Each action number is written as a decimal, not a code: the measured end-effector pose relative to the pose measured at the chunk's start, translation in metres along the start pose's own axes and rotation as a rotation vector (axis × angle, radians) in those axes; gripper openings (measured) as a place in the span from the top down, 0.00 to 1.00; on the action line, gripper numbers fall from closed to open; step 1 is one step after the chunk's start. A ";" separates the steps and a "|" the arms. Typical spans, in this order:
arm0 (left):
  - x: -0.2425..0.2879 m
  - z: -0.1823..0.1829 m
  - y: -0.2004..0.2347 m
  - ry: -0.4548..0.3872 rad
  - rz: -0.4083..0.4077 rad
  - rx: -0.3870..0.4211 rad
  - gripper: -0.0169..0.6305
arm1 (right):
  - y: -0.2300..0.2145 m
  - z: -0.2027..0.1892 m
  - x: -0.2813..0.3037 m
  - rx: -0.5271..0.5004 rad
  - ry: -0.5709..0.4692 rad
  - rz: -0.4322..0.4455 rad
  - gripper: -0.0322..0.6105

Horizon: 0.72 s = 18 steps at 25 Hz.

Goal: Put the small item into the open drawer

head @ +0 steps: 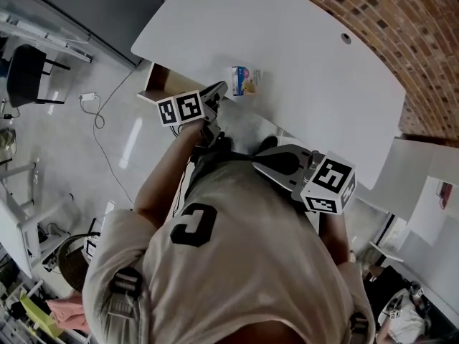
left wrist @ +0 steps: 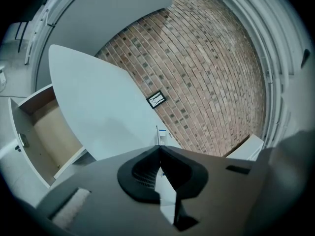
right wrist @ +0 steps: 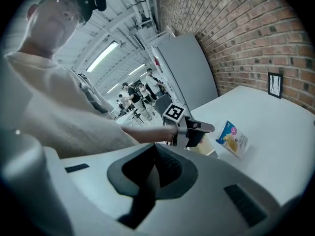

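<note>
Starting at the body: the right gripper (head: 259, 165) sits close against the person's shirt (head: 244, 249). Its fingers (right wrist: 170, 168) are pressed together with nothing between them.

The left gripper (head: 217, 90) is further out on an extended arm, pointing at the tabletop (head: 301, 41) edge. Its fingers (left wrist: 142, 173) are also pressed together and hold nothing.

The drawer (head: 161, 84) is pulled open below the tabletop's near edge, on the left-gripper side. The left gripper view shows its pale wood interior, left of the fingers.

The small item (head: 245, 81) is a blue-and-white box with a yellow picture on it. It stands upright on the tabletop near the front edge, just past the left gripper tips and apart from them. It is outside the drawer, to the right of the opening in the head view. In the left gripper view it shows as a thin sliver right above the closed tips.

A bare white tabletop runs on beyond it. A brick wall (left wrist: 211, 73) stands behind, with a small black-framed picture (left wrist: 156, 100) hung on it. People stand far back in the right gripper view, too small to detail.
</note>
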<state>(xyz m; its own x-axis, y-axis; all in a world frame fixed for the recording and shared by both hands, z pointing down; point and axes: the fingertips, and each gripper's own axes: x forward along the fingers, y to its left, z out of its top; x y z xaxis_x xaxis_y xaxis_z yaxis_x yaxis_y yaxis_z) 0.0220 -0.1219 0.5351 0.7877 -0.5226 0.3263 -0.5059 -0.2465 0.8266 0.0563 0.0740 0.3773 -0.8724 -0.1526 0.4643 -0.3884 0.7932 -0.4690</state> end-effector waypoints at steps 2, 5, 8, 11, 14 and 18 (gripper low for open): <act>-0.001 0.001 0.001 0.002 -0.005 0.000 0.97 | 0.000 0.000 0.002 0.005 0.000 -0.002 0.94; -0.003 0.000 0.000 0.012 -0.017 -0.002 0.97 | 0.002 -0.003 0.005 0.020 0.004 -0.005 0.94; -0.007 -0.003 -0.003 0.022 -0.027 -0.004 0.97 | 0.005 -0.004 0.007 0.037 0.004 -0.001 0.94; -0.010 -0.008 -0.007 0.033 -0.032 -0.009 0.97 | 0.009 -0.007 0.004 0.049 0.004 0.000 0.94; -0.010 -0.013 -0.015 0.038 -0.033 -0.001 0.97 | 0.009 -0.011 -0.004 0.052 -0.008 0.005 0.94; -0.007 -0.013 -0.030 0.028 -0.033 0.013 0.97 | 0.006 -0.012 -0.017 0.034 -0.021 0.025 0.94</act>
<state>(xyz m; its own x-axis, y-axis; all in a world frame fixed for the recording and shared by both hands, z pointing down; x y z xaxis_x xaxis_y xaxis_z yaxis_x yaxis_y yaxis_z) 0.0364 -0.1001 0.5143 0.8135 -0.4909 0.3118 -0.4840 -0.2742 0.8310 0.0729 0.0883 0.3758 -0.8879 -0.1457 0.4364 -0.3759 0.7767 -0.5054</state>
